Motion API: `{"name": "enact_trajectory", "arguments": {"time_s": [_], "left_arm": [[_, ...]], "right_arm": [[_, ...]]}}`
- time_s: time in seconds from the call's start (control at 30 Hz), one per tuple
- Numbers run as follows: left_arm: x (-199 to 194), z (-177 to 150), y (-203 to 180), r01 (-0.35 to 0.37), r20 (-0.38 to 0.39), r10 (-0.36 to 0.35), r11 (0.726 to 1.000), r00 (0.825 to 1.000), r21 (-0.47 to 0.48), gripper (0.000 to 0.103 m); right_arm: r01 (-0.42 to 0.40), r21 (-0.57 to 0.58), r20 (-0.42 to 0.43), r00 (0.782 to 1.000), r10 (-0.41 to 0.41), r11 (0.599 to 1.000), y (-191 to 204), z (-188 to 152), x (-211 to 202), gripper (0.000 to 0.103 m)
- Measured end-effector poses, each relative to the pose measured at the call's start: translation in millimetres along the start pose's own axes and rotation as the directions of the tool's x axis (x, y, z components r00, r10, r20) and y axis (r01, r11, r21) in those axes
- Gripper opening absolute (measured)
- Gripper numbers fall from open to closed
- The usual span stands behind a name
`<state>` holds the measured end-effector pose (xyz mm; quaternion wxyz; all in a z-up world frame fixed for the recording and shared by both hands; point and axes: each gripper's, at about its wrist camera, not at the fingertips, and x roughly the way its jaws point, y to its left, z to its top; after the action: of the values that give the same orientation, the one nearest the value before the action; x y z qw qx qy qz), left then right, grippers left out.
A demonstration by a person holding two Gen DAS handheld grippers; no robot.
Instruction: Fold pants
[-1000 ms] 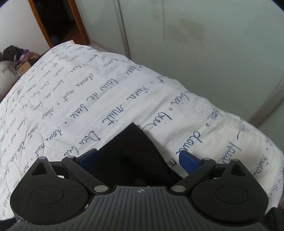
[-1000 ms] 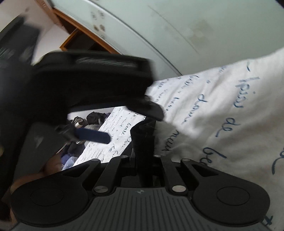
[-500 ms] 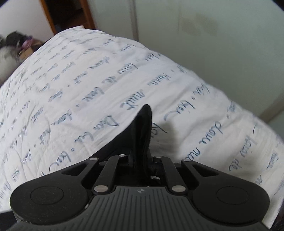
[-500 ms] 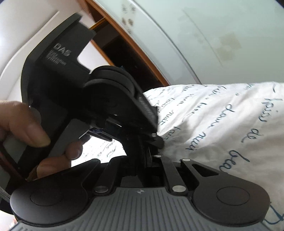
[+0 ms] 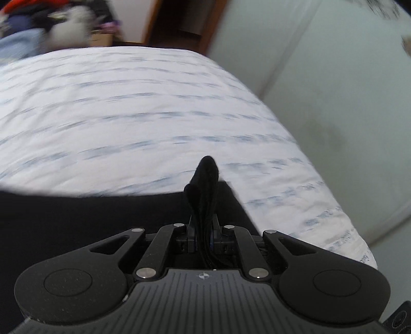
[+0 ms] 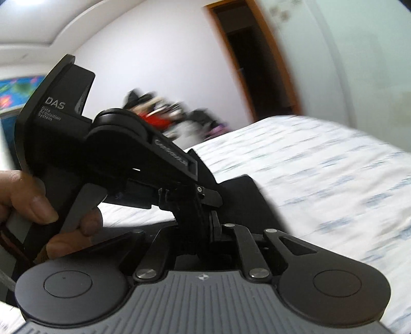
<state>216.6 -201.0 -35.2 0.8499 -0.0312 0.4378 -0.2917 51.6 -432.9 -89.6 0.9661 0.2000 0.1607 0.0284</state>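
1. We see the left gripper (image 5: 203,231) clamped on a bunched fold of the black pants (image 5: 90,218), and a tongue of cloth pokes up past its fingertips.
2. Below and to the left of that gripper the rest of the pants lies spread as a dark sheet on the bed cover (image 5: 128,115).
3. The cover is white with rows of blue writing, blurred here, and it runs ahead of the gripper to the far edge of the bed.
4. To the right of the left gripper we have a pale green sliding panel (image 5: 334,90); ahead, a dark doorway (image 5: 185,18) with a wooden frame.
5. Far ahead on the left sits a blurred heap of clothes (image 5: 59,28).
6. From the right wrist view, the right gripper (image 6: 205,226) is pinched shut on black cloth too, close against the tip of the left gripper.
7. A hand (image 6: 33,205) grips the left gripper's handle, to the left of the right gripper.
8. Beyond it we see a white wall (image 6: 154,51) and the ceiling edge.
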Motion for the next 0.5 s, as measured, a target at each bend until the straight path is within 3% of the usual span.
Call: {"name": "enact_trajectory", "arguments": {"time_s": [0.1, 0.2, 0.3, 0.37, 0.5], "left_arm": [[-24, -12, 55, -0.018, 0.004, 0.019, 0.997, 1.000, -0.076, 0.012], [-28, -19, 108, -0.032, -0.046, 0.024, 0.985, 0.999, -0.167, 0.012], [-29, -26, 151, 0.002, -0.049, -0.017, 0.959, 0.999, -0.283, 0.012], [-32, -26, 167, 0.041, -0.026, -0.053, 0.942, 0.998, -0.333, 0.012], [-46, -20, 179, 0.057, 0.033, -0.048, 0.939, 0.998, -0.340, 0.011]], "right_arm": [[-0.077, -0.079, -0.061, 0.996, 0.072, 0.994, 40, -12, 14, 0.007], [-0.137, -0.121, -0.147, 0.982, 0.119, 0.983, 72, -26, 34, 0.008], [-0.142, -0.172, -0.213, 0.971, 0.104, 0.975, 96, -33, 50, 0.008], [-0.151, -0.184, -0.227, 0.968, 0.108, 0.971, 103, -31, 56, 0.008], [-0.159, -0.203, -0.226, 0.968, 0.112, 0.966, 112, -24, 70, 0.008]]}}
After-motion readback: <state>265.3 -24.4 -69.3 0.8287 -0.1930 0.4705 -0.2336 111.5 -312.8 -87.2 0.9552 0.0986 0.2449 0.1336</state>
